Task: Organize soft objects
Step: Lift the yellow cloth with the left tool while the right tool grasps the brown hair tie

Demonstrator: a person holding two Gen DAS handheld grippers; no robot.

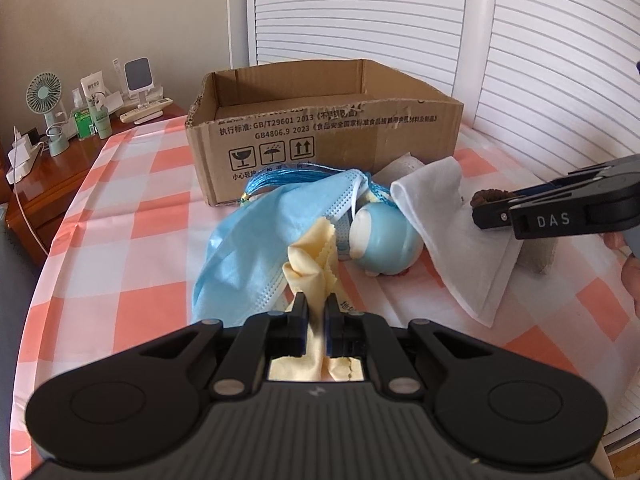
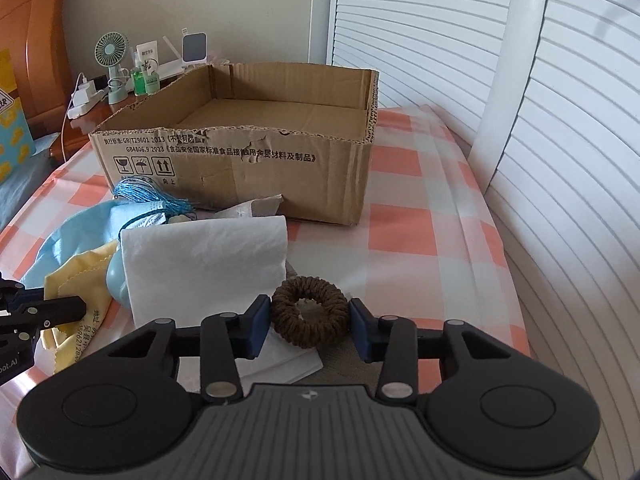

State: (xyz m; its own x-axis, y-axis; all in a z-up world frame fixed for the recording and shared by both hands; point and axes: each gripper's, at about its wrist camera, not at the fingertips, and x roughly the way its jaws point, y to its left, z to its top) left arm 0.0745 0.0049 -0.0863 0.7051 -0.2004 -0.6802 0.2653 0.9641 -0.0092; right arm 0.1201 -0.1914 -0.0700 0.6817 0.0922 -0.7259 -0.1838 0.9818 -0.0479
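So a fair bit is buried in the pile: the little blue toy (image 1: 382,236) is half under the blue face mask (image 1: 248,236) and the white tissue (image 1: 448,232), and in the right wrist view we only catch a sliver of it past the tissue's left edge. There's a grey cardboard tube (image 1: 540,254) under the tissue too, mostly covered, so we can't tell much about it. The blue tassel (image 2: 150,196) sits just in front of the cardboard box (image 2: 240,160), partly tucked under the mask. Our left gripper (image 1: 316,308) is clamped on the yellow cloth (image 1: 312,272), which bunches up between the tongs and spills out behind them; the print on the cloth is cut off. Our right gripper (image 2: 310,324) has the brown hair tie (image 2: 310,312) sitting between its tongs, which are partway apart, pads right up at its sides, though we can't tell if they're actually squeezing it. The tie rests on the tissue's near right corner. Everything lies on a pink and white checked cloth (image 2: 400,232). Far left on a wooden nightstand (image 1: 52,172) there's a small fan (image 1: 44,100), bottles and chargers, too small to read. White slatted shutters (image 2: 440,20) run behind.
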